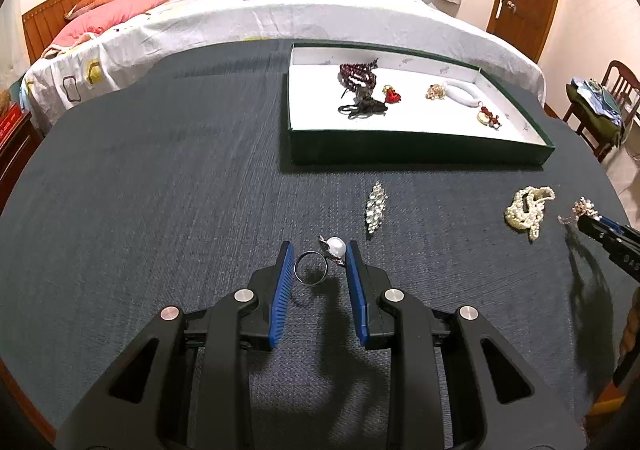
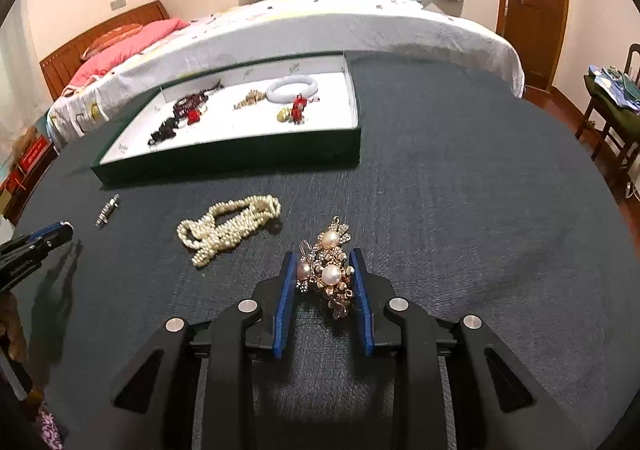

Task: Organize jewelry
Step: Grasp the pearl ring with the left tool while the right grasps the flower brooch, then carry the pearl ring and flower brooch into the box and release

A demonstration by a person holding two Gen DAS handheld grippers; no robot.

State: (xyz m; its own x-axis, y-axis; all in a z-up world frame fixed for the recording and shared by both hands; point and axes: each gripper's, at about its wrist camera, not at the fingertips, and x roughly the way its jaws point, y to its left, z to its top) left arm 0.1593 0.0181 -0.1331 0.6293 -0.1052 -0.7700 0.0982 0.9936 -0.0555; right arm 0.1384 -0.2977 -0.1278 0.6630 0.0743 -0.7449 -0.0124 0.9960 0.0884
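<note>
The left gripper (image 1: 320,256) is clamping a pearl ring (image 1: 320,260), one pad (image 1: 283,270) touching the band and the other bearing against the pearl side; the grip is resting on a round pearl and a thin hoop, so the ring is likely to twist or pop out if it is being lifted fast or tilted. The right gripper (image 2: 325,270) is closing its jaws on a gold brooch (image 2: 328,270) set with pearls, with the pads pressing its two sides; the brooch is knobbly and sticking out past the fingertips, so it could be pivoting down or snagging on the dark cloth (image 2: 460,230) as it is rising. Both pieces are sitting low, close to the cloth. A pearl necklace (image 2: 228,228) is lying just beside the brooch and could be getting dragged along. A crystal clip (image 1: 376,208) is waiting between the ring and the tray (image 1: 400,150). The tray is standing well beyond both grippers and is already holding dark red beads (image 1: 358,75), a black piece (image 1: 362,108), a red charm (image 1: 392,95), a small gold piece (image 1: 436,91), a white bangle (image 1: 460,94) and a red-and-gold pendant (image 1: 488,118).
</note>
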